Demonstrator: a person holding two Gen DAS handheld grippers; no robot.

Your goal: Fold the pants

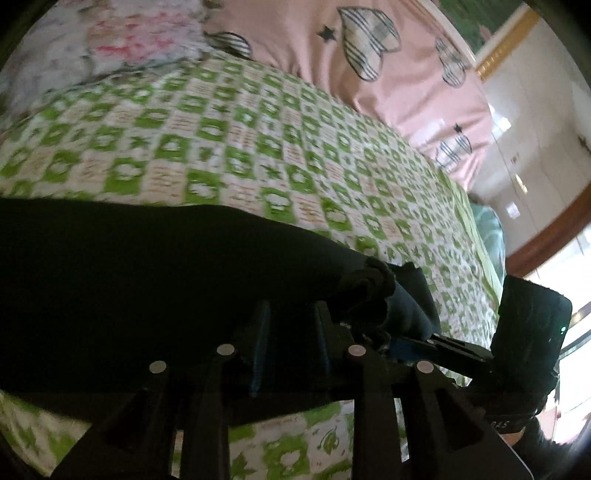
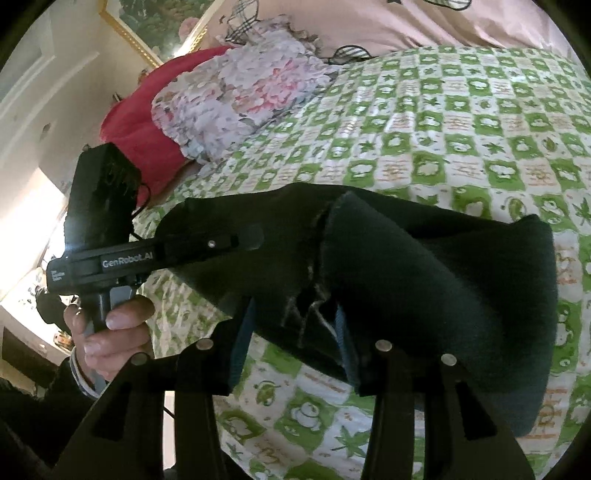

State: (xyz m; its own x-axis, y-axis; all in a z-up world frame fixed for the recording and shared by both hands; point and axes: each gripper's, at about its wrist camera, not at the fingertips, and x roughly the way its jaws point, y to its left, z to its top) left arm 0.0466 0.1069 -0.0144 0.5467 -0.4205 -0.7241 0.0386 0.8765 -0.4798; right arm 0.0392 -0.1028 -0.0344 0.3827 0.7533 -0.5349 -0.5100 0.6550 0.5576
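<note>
The black pants (image 1: 147, 273) lie across the green-and-white checked bedspread (image 1: 229, 133). In the left wrist view my left gripper (image 1: 291, 317) sits close together on the pants' bunched edge (image 1: 373, 288); the fabric is lifted. My right gripper shows at the right of that view (image 1: 461, 350), reaching into the same bunch. In the right wrist view the pants (image 2: 424, 280) hang folded over my right gripper (image 2: 295, 325), whose blue-padded fingers (image 2: 242, 343) stand apart with cloth draped between them. My left gripper (image 2: 243, 240) shows there too, held by a hand and pinching the pants' edge.
A pink quilt with striped hearts (image 1: 369, 55) lies at the head of the bed. A floral pillow (image 2: 236, 96) and a red pillow (image 2: 147, 136) lie at the bed's side. A gold-framed picture (image 2: 147, 22) hangs on the wall. White cabinets (image 1: 535, 110) stand beyond the bed.
</note>
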